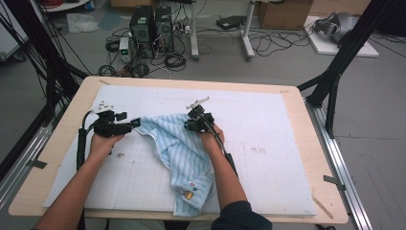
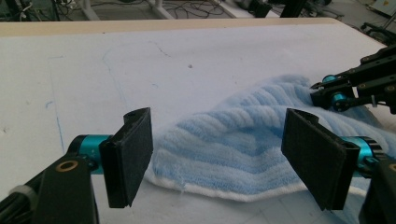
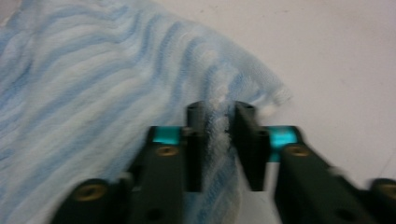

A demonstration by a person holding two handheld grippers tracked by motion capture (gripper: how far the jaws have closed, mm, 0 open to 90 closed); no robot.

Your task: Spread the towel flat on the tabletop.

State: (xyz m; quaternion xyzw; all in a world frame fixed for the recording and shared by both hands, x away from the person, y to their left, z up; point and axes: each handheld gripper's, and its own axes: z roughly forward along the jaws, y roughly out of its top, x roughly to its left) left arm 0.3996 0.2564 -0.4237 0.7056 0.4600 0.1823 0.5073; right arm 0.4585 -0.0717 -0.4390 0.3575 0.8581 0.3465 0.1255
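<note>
The right gripper (image 3: 219,140) pinches the blue striped towel (image 1: 179,148) edge to pull it flat, while the left gripper (image 2: 224,158) gapes beside its hem, ready to grab.

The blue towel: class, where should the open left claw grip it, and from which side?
Grip the white-hemmed edge of the blue towel, coming in low from the left. That edge lies free between the open left claw, while the right claw pinches the far corner.

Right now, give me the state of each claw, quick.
Left claw: open, towel edge between the jaws, not gripped.
Right claw: shut on the towel.
</note>
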